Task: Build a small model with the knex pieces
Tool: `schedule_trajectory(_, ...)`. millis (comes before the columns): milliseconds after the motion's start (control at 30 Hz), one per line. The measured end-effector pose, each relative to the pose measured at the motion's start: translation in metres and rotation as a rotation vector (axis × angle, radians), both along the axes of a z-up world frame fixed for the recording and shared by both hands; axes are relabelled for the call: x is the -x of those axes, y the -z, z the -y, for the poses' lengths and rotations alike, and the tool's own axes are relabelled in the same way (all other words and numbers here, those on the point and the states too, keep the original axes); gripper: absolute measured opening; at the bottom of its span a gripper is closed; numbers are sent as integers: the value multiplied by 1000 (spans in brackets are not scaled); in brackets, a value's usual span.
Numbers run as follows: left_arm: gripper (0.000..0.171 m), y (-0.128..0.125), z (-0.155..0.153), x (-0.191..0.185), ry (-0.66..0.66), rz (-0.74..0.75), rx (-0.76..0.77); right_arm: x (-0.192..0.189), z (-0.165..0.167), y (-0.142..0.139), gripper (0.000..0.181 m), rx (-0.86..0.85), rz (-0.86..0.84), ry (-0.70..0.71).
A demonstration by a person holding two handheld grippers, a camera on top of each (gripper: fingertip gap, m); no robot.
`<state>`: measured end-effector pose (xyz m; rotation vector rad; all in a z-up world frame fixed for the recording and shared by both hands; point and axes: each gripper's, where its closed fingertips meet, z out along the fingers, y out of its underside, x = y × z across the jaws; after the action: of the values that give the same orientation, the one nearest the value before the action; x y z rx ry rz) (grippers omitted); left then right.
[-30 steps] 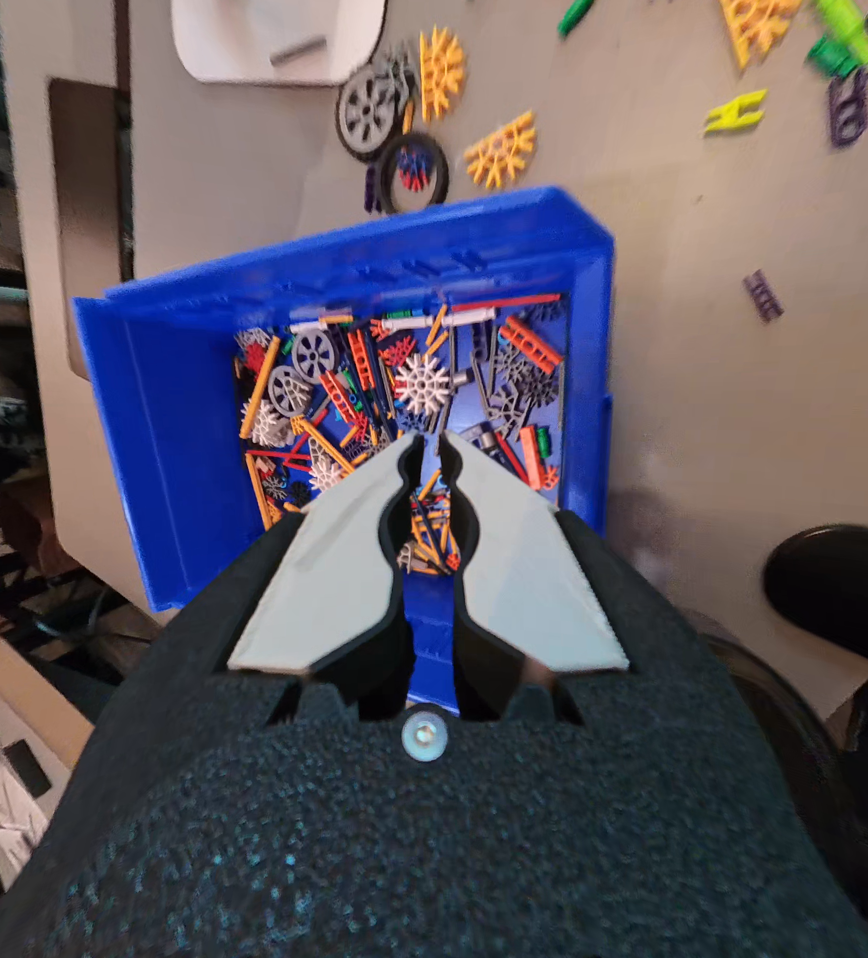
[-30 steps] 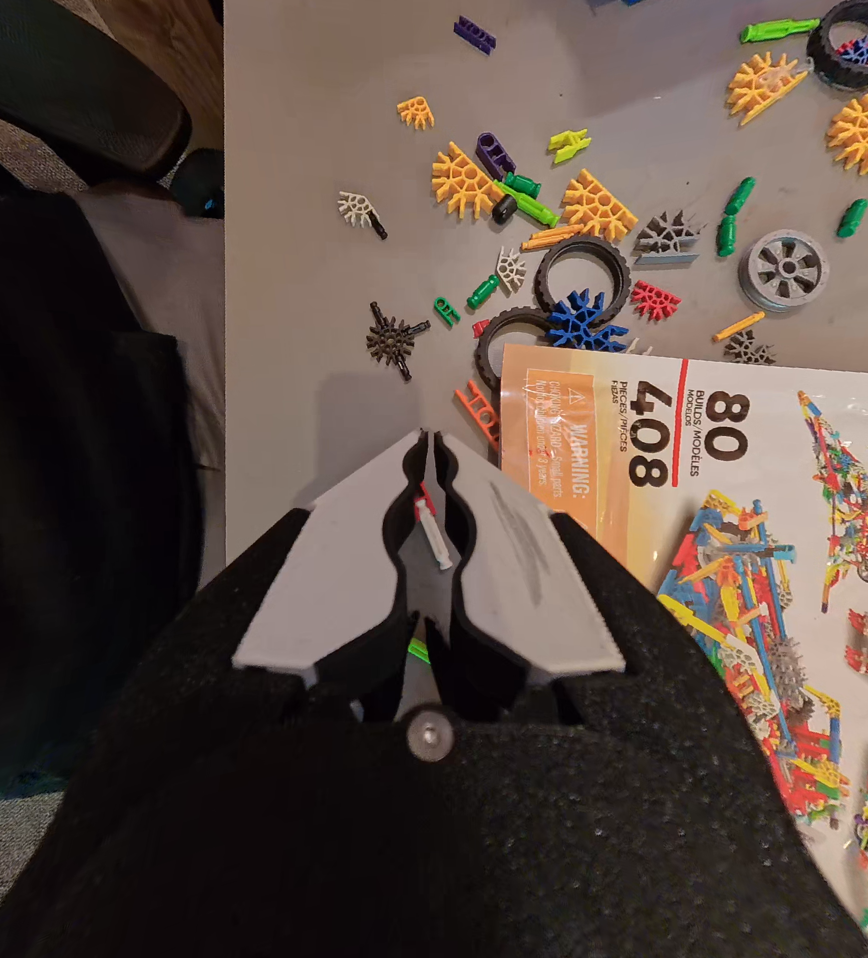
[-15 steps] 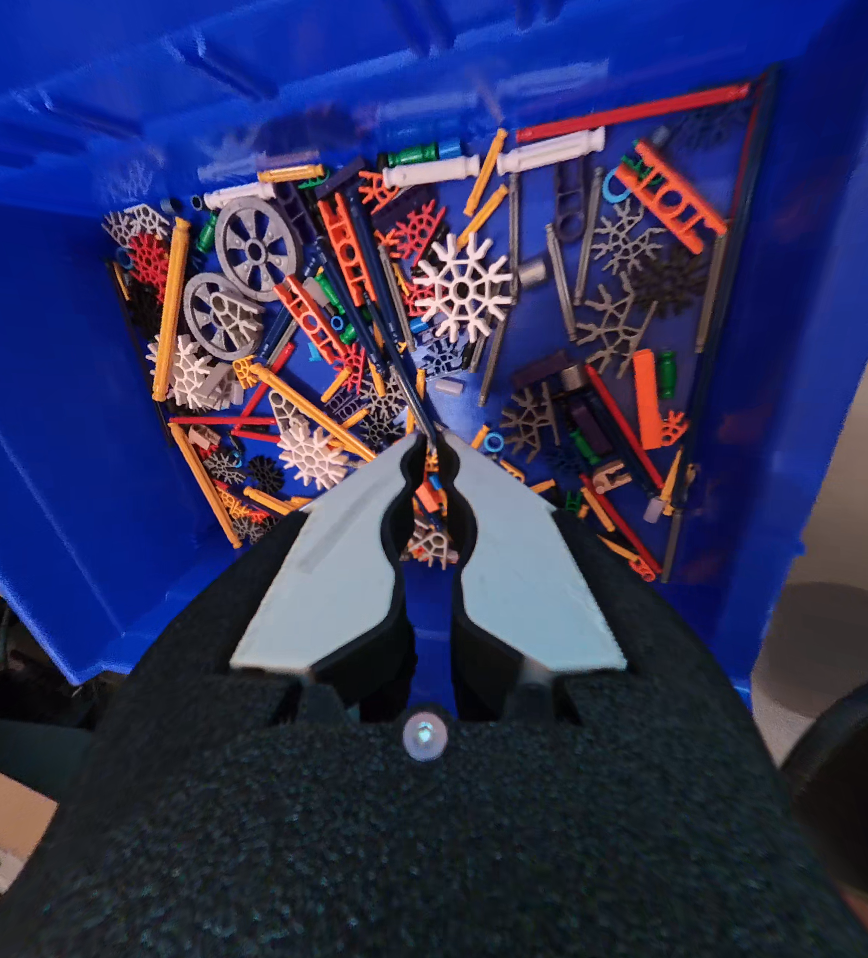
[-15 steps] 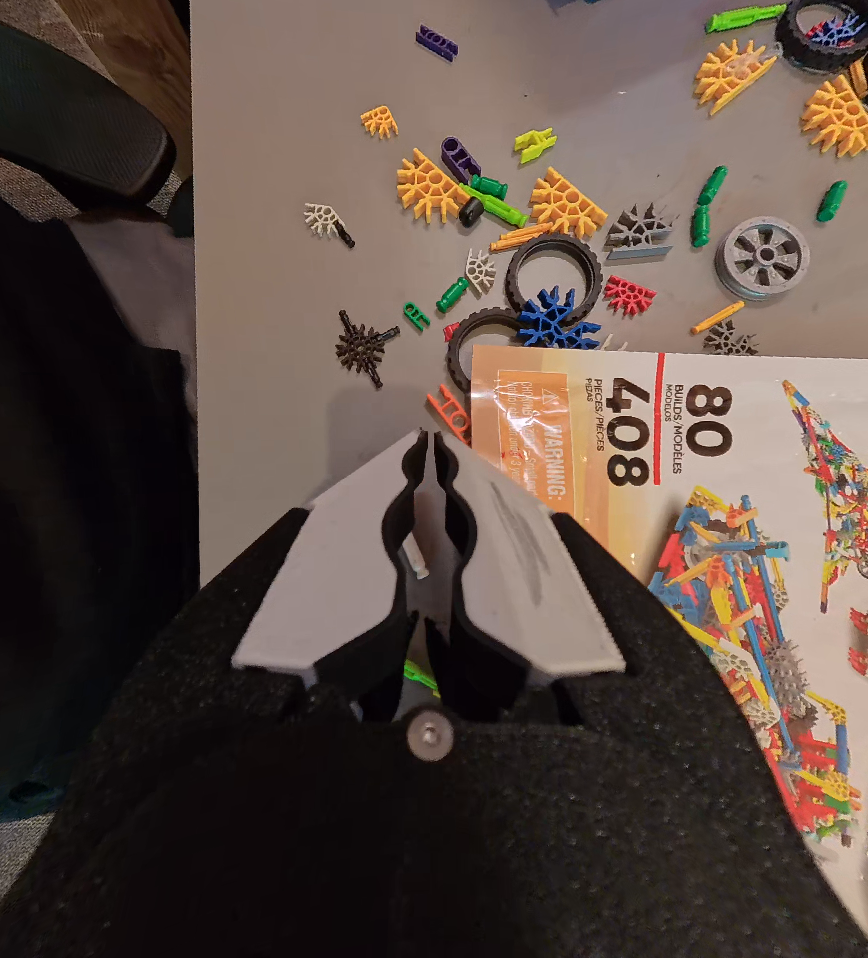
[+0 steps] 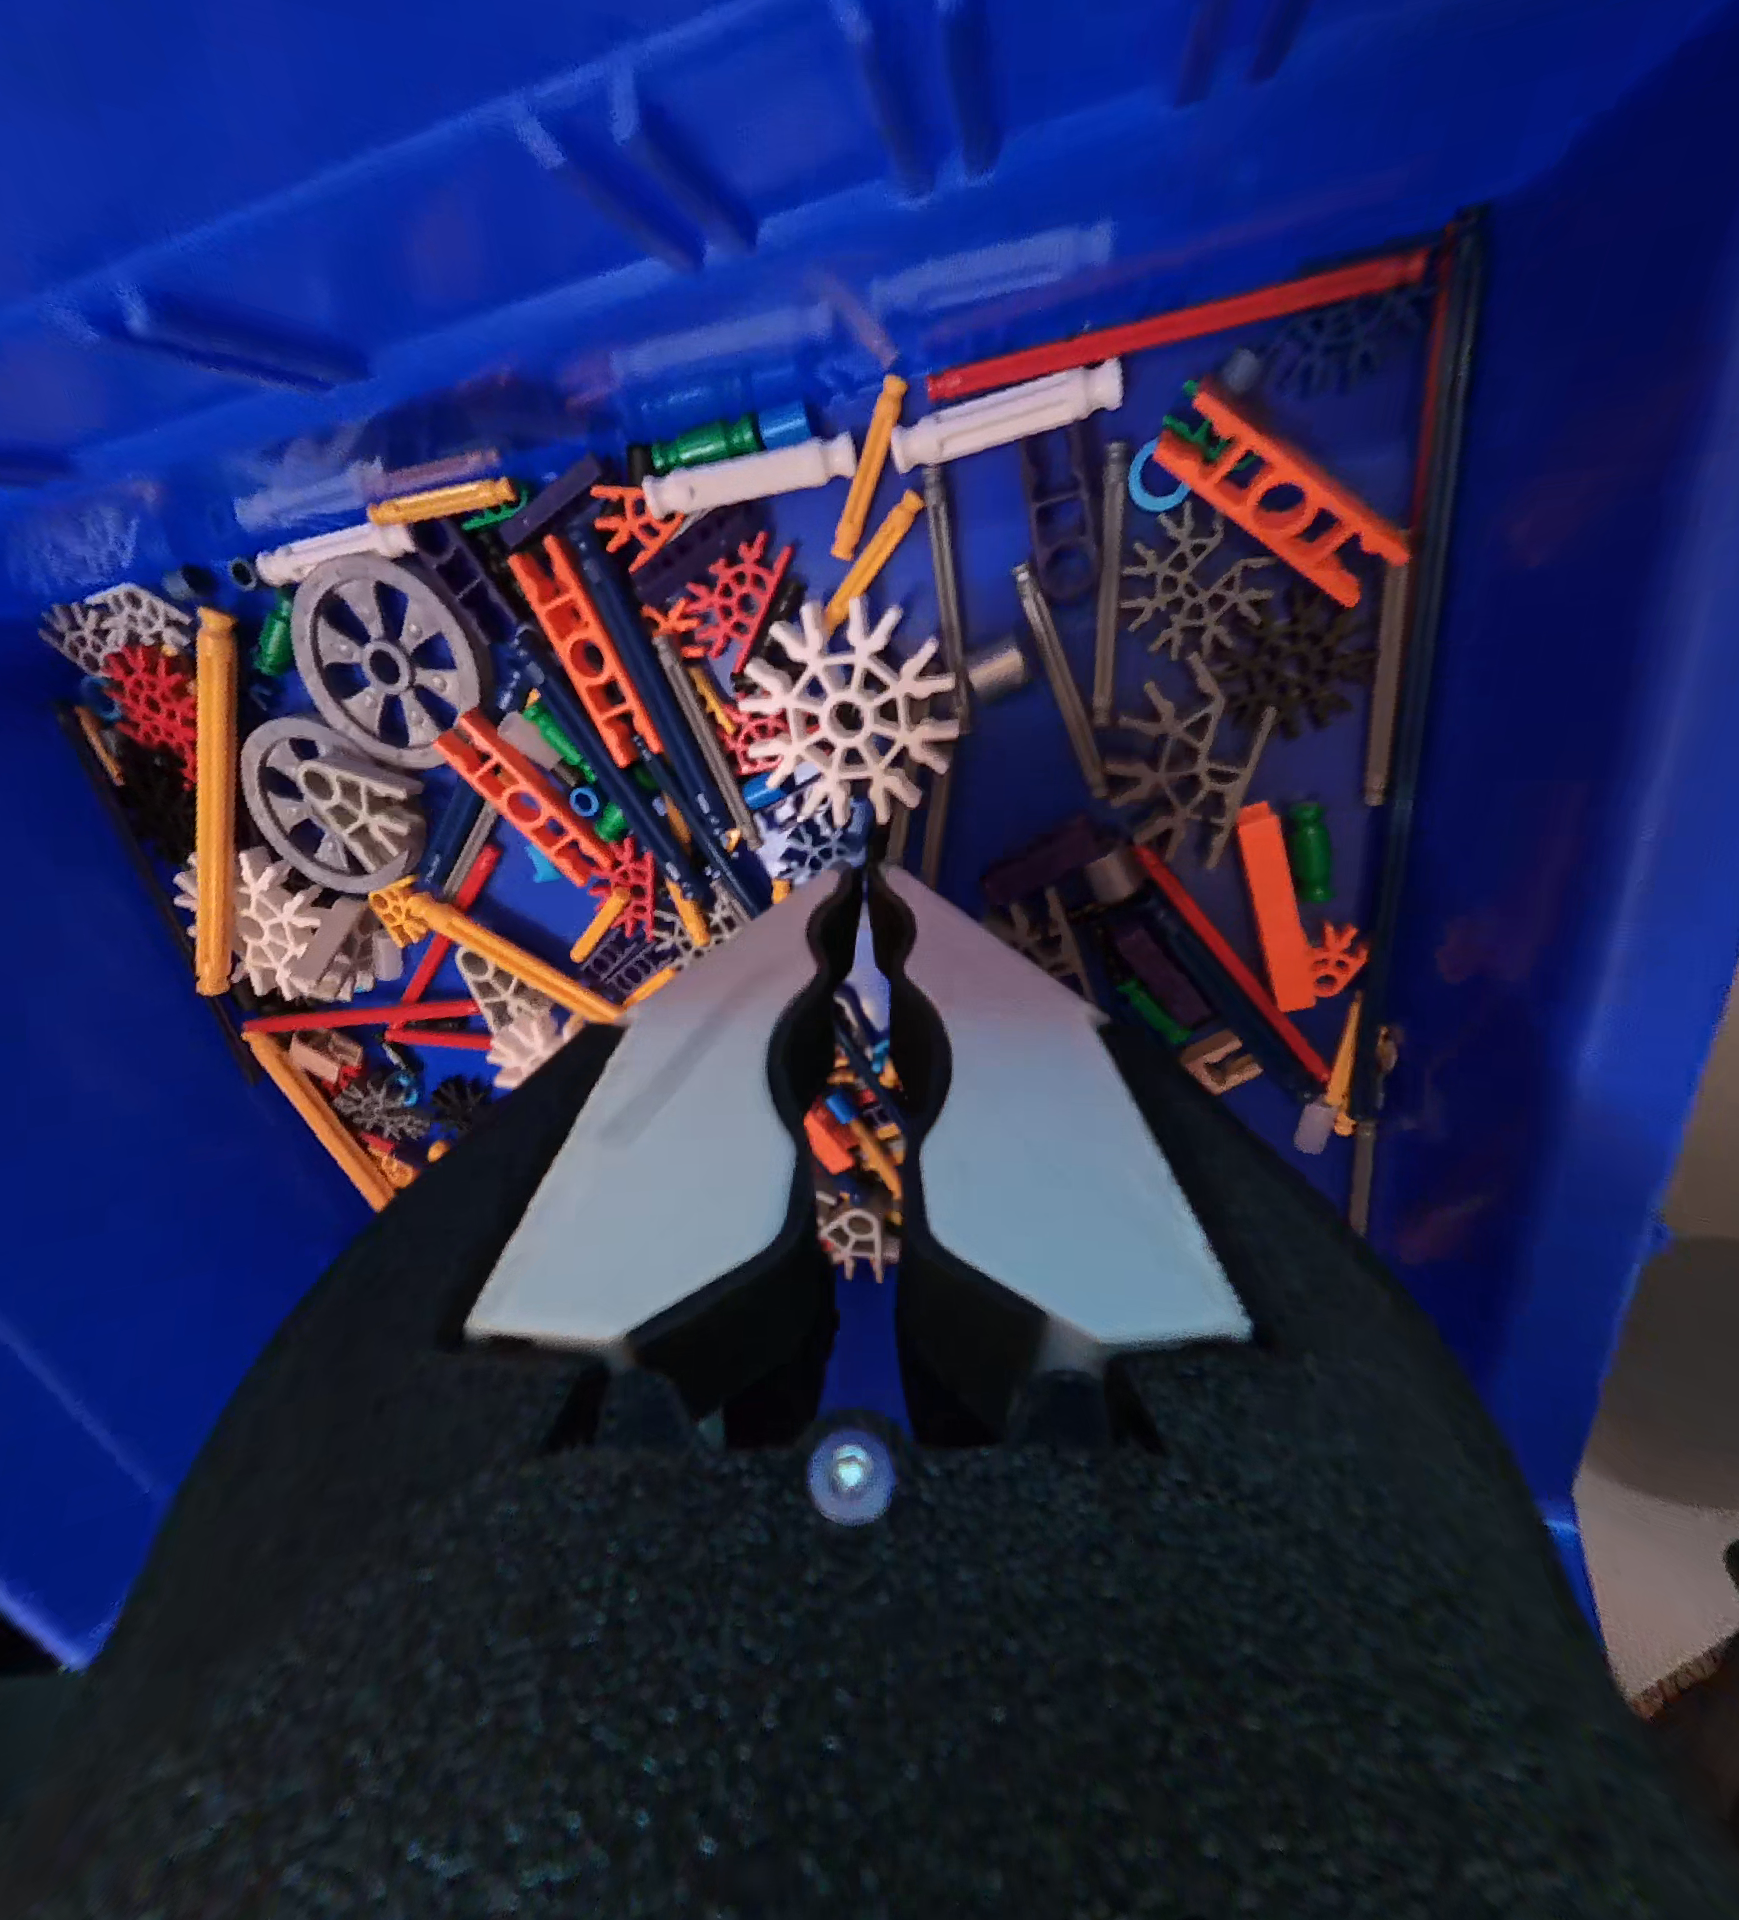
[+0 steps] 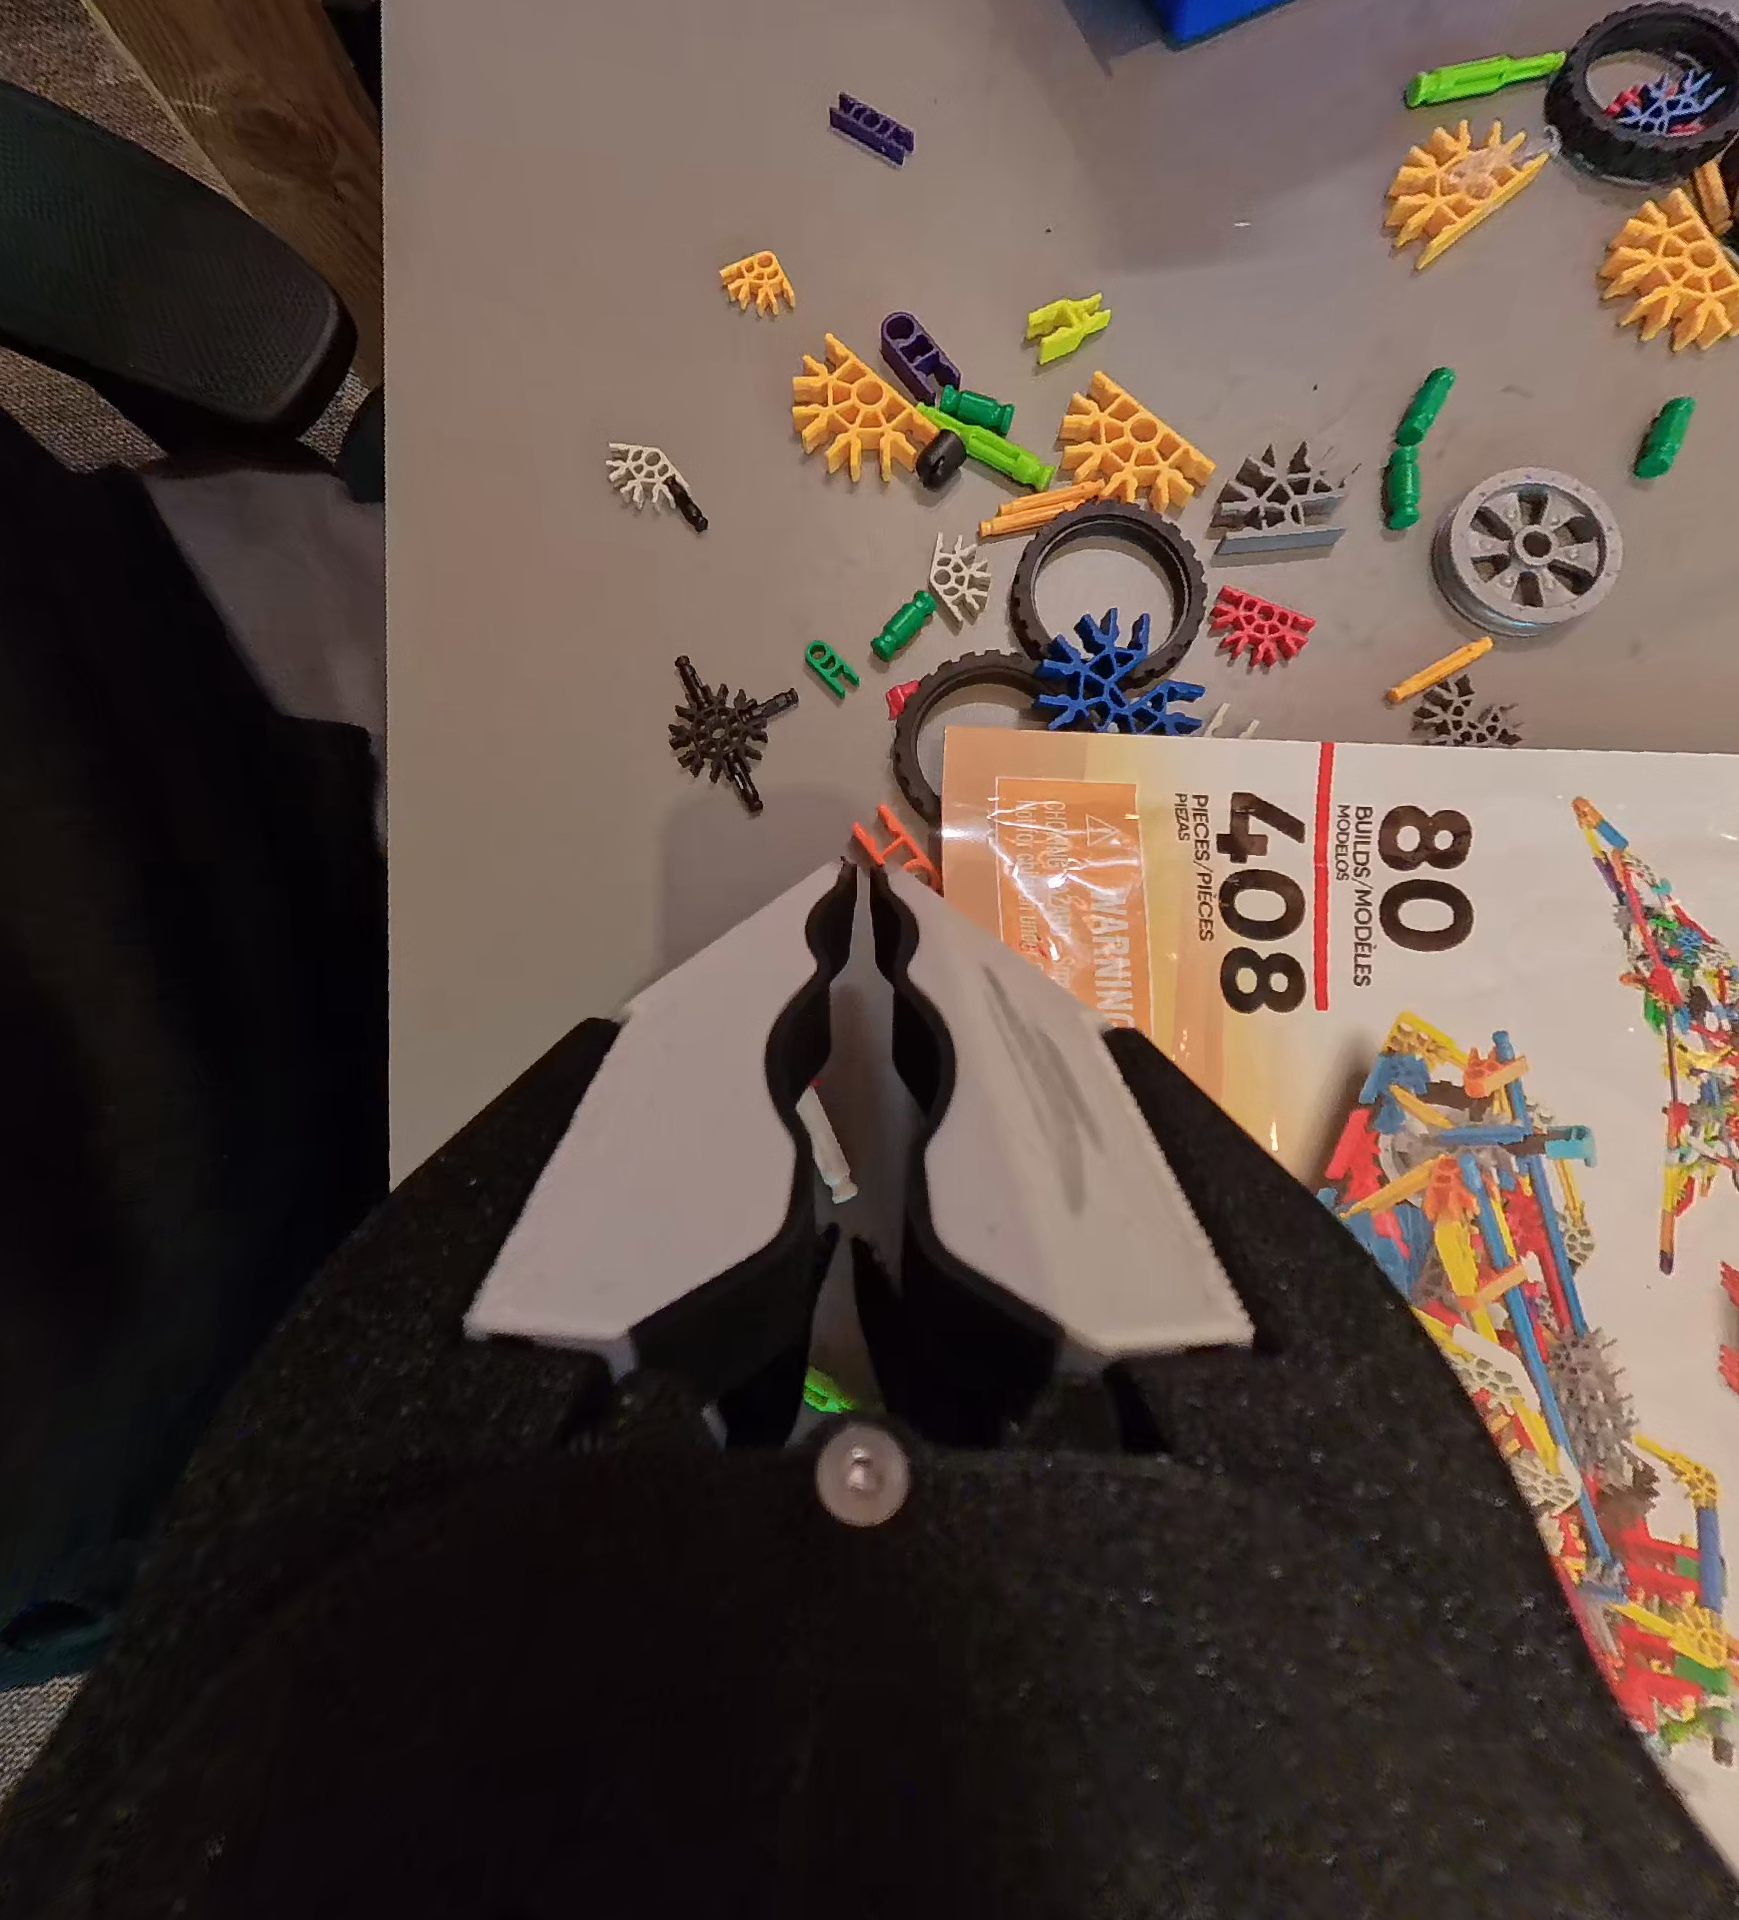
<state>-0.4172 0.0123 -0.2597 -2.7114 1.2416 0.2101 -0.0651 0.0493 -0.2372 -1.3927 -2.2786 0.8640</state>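
My left gripper [image 5: 863, 883] is shut and reaches down into a blue plastic bin [image 5: 1623, 623]. Its tips sit just below a white snowflake connector [image 5: 849, 717], among dark blue rods [image 5: 678, 800]. I cannot see anything clamped between the tips. The bin holds many rods, connectors and two grey wheels [image 5: 389, 660]. My right gripper [image 6: 860, 878] is shut and empty above the grey table [image 6: 553, 582], at the corner of an instruction booklet in a plastic sleeve [image 6: 1416, 1039]. A small white rod [image 6: 825, 1143] lies on the table under its fingers.
Loose pieces lie scattered beyond the right gripper: a black snowflake connector [image 6: 725, 732], black tyres [image 6: 1109, 577], yellow fan connectors [image 6: 860, 410], a blue connector [image 6: 1104, 675], a grey wheel [image 6: 1530, 545]. A dark chair [image 6: 117, 260] stands left of the table edge. Across from one pair of fingers to the other is roughly 35 centimeters.
My left gripper has dropped from above the bin down into it, and its jaws have closed. The right gripper has drifted slightly right and stays shut.
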Motion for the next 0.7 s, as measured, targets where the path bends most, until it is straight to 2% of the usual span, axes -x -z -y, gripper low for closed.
schedule_trajectory(233, 0, 5, -5, 2, 15, -29, 0, -2, 0, 1, 2, 6, -6, 7)
schedule_trajectory(600, 1, 2, 5, -7, -27, 85, 3, -6, -4, -1, 2, 6, -20, 10)
schedule_trajectory(700, 0, 1, 6, -5, -20, 67, 10, -6, -5, -1, 2, 7, -25, 12)
